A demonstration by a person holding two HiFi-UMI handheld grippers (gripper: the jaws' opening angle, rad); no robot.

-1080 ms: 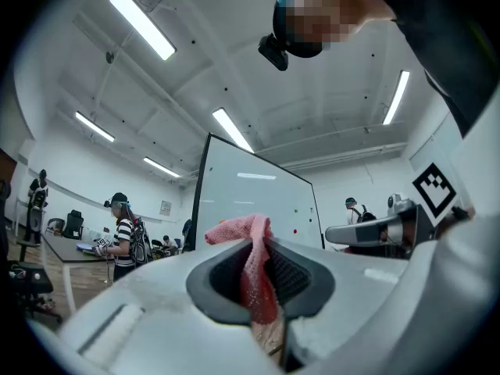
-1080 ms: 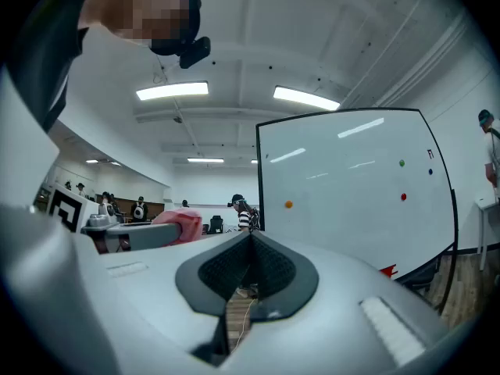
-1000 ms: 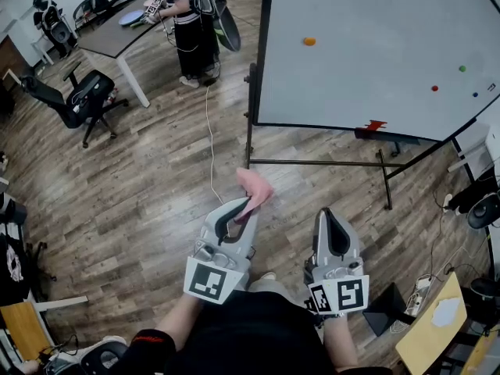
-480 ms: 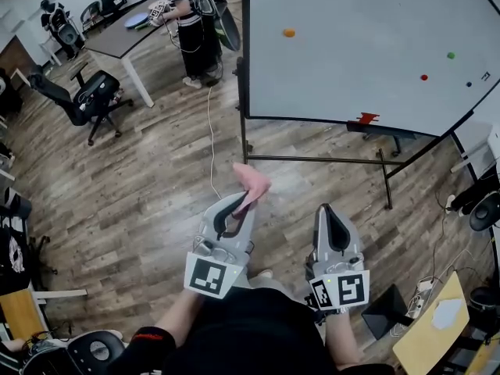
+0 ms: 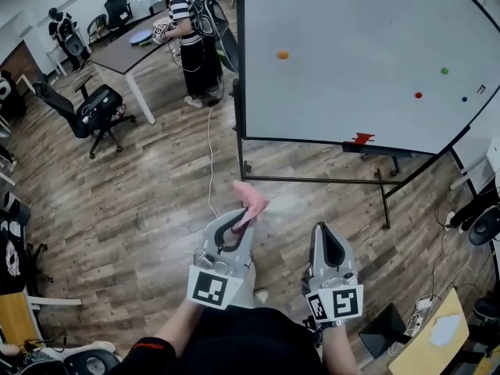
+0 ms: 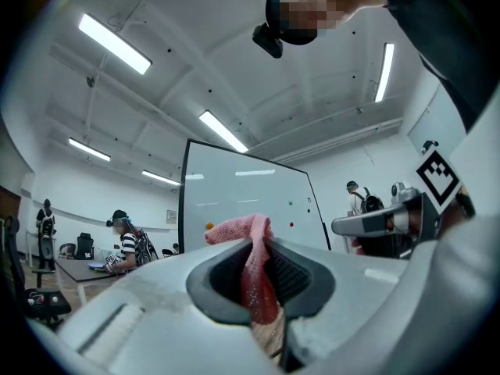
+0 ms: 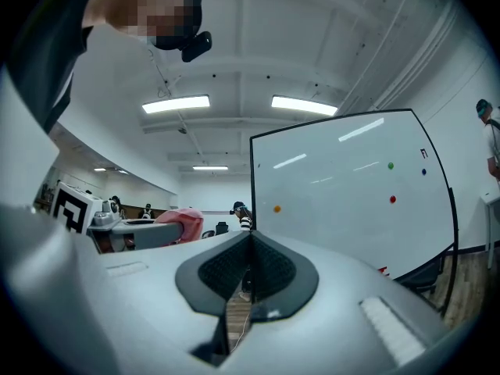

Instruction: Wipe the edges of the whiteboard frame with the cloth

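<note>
A large whiteboard [image 5: 359, 45] with a thin black frame [image 5: 239, 69] stands on a wheeled stand at the upper right of the head view; small coloured magnets dot its face. A pink cloth [image 5: 249, 201] sticks out of my left gripper [image 5: 238, 219], which is shut on it, low in the middle and well short of the board. From the left gripper view the cloth [image 6: 248, 260] fills the jaws, with the whiteboard [image 6: 250, 205] far ahead. My right gripper [image 5: 329, 241] is shut and empty beside the left one. The board [image 7: 351, 198] also shows in the right gripper view.
A person in a striped shirt [image 5: 187, 30] stands by a grey table [image 5: 125, 49] left of the board. Office chairs [image 5: 98, 108] sit at the left. A white cable [image 5: 209, 158] runs over the wooden floor. The stand's floor bar [image 5: 312, 180] lies ahead; speakers and boxes [image 5: 476, 225] crowd the right.
The view has shifted: the whiteboard's left edge now sits further left and the board looks nearer. Both grippers sit slightly lower in the frame, still shut, the cloth still held.
</note>
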